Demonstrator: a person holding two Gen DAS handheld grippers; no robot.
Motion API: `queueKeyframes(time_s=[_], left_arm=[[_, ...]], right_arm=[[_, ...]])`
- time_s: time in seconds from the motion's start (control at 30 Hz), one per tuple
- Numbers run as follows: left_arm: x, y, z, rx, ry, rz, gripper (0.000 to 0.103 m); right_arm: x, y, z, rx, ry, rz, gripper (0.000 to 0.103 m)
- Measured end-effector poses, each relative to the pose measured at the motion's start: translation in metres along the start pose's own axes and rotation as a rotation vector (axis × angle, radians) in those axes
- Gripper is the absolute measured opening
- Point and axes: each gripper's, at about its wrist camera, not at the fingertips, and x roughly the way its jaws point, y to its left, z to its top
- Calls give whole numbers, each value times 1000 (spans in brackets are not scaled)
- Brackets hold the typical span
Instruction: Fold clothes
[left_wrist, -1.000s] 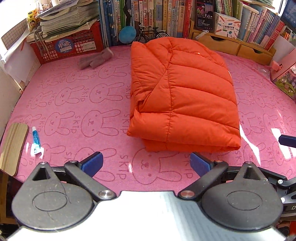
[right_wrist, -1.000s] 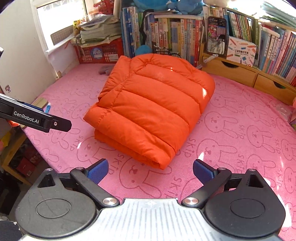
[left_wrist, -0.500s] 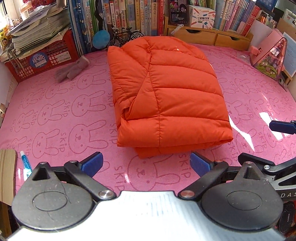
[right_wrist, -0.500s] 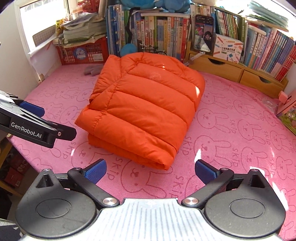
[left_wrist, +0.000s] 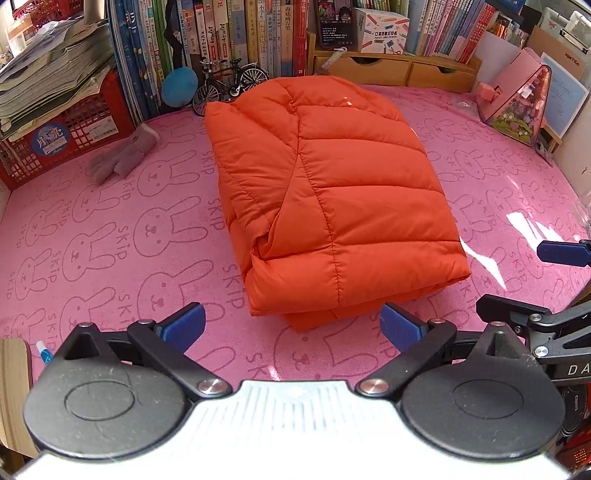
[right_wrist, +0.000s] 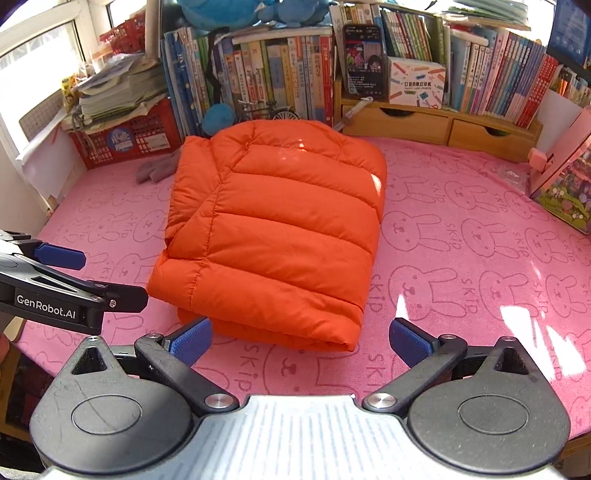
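Over the last second the left gripper has swung rightward so the folded orange down jacket sits more squarely ahead, while the right gripper has closed in on the jacket's near edge, its left pad now just beside the fabric.

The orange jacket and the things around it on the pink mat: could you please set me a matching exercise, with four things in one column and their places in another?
Things:
1. orange jacket
2. grey glove
3. red crate
4. toy bicycle

Places:
A. against the books, just behind the jacket
B. folded in the middle of the pink mat
C. far left corner, stacked with papers
D. lying flat on the mat, left of the jacket, in front of the crate

Pairs: 1-B, 2-D, 3-C, 4-A
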Motion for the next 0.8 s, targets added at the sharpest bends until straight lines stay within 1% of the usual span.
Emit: queueKeyframes(time_s=[0.17,0.27,0.3,0.37,0.47,0.67,0.8], left_arm=[[1,0,0,38,7,-33,103],[3,-1,2,47,14,-37,103],[5,-1,3,47,20,-51,103],[9,1,6,21,39,-71,103],[18,4,10,-29,65,-79,103],[28,2,21,-61,86,-36,103],[37,-1,26,-87,117,-20,103]], right_arm=[[-8,15,-1,-22,-37,-38,103],[-8,19,1,-26,-38,-43,103],[-6,18,2,-24,-30,-36,103],[-2,16,5,-22,-10,-27,103],[7,12,10,-21,24,-11,103],[23,2,19,-48,51,12,103],[31,-6,24,-50,63,21,103]])
